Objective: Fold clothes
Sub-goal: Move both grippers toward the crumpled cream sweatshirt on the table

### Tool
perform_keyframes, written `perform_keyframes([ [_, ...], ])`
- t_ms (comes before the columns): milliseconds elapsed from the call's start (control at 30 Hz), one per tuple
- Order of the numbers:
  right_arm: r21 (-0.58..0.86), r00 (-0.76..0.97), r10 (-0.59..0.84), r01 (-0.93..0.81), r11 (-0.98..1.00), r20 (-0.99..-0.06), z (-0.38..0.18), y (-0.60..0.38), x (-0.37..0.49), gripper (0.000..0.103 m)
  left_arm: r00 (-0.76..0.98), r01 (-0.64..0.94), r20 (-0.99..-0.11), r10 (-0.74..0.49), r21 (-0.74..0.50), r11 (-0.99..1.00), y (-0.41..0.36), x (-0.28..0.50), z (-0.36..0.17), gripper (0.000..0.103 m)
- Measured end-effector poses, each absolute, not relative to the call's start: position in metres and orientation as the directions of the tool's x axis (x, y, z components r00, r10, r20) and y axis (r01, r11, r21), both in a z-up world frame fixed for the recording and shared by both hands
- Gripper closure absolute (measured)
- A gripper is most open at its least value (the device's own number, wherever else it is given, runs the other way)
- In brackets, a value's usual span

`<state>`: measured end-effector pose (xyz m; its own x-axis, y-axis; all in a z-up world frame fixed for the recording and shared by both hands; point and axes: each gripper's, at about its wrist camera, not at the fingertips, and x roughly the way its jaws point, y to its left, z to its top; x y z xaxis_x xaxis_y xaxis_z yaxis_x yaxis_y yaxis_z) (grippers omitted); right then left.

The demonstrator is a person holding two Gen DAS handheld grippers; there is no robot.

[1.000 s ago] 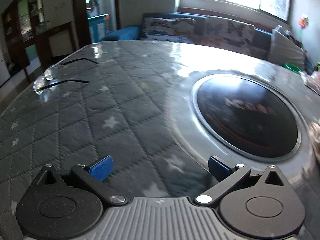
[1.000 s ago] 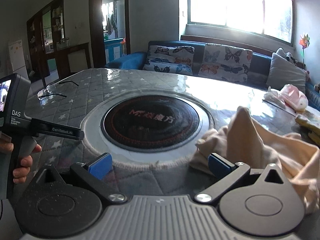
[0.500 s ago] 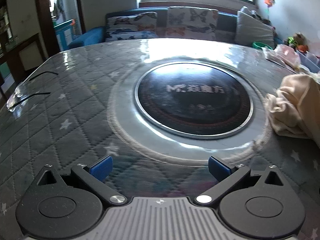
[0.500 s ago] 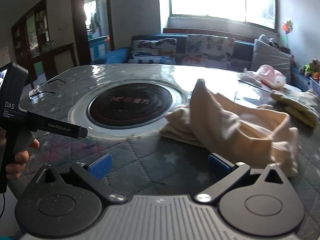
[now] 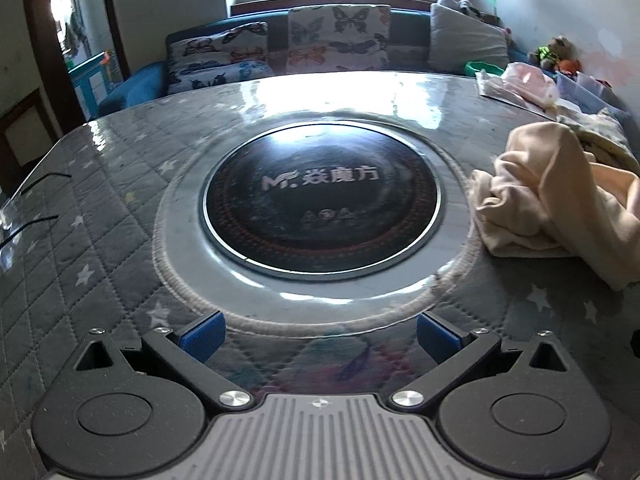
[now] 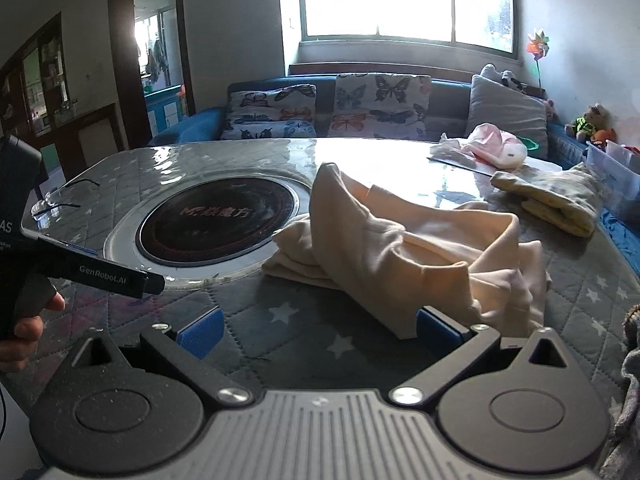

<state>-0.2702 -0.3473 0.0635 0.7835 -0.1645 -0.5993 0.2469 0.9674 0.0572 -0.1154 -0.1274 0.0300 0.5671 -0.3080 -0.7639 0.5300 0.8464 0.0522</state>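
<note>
A crumpled cream garment [image 6: 404,248] lies in a heap on the quilted grey table [image 6: 280,312], right of the round black hob [image 6: 216,220]. My right gripper [image 6: 318,332] is open just short of the heap's near edge, its right pad close to the cloth. In the left wrist view the same garment [image 5: 556,204] sits at the far right and my left gripper [image 5: 318,336] is open over the table in front of the hob [image 5: 320,204], holding nothing. The left tool [image 6: 80,268] and the hand on it show at the left of the right wrist view.
A folded yellowish cloth [image 6: 560,200] and pink clothes [image 6: 496,150] lie on the far right of the table. A pair of glasses [image 6: 60,200] rests at the left edge. A sofa with butterfly cushions [image 6: 360,108] runs behind. A clear box [image 6: 616,172] stands at the right.
Both grippers have swung to the right. The hob is now centred in the left wrist view, and the cream garment has come closer to the right gripper. Both stayed open.
</note>
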Motion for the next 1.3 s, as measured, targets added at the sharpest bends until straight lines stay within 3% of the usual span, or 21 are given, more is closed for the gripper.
perform_keyframes([
  [500, 0.021, 0.781, -0.207, 0.271, 0.962, -0.590, 0.066, -0.364, -0.261, 0.000, 0.525, 0.598, -0.778, -0.343, 0.051, 0.800, -0.153, -0.121, 0.034, 0.000],
  [900, -0.021, 0.763, -0.234, 0.278, 0.960, -0.602, 0.065, -0.381, -0.239, 0.009, 0.523, 0.604, -0.780, -0.343, 0.056, 0.795, -0.160, -0.116, 0.040, 0.000],
  [1100, -0.031, 0.750, -0.226, 0.265, 0.964, -0.622, 0.062, -0.390, -0.224, 0.027, 0.523, 0.603, -0.780, -0.344, 0.053, 0.796, -0.160, -0.115, 0.041, 0.000],
  [1167, -0.031, 0.743, -0.220, 0.259, 0.965, -0.632, 0.059, -0.392, -0.218, 0.039, 0.524, 0.602, -0.779, -0.345, 0.052, 0.797, -0.159, -0.114, 0.041, 0.000],
  [1300, -0.043, 0.745, -0.221, 0.251, 0.967, -0.630, 0.057, -0.393, -0.213, 0.043, 0.528, 0.598, -0.778, -0.341, 0.056, 0.799, -0.157, -0.112, 0.042, 0.000],
])
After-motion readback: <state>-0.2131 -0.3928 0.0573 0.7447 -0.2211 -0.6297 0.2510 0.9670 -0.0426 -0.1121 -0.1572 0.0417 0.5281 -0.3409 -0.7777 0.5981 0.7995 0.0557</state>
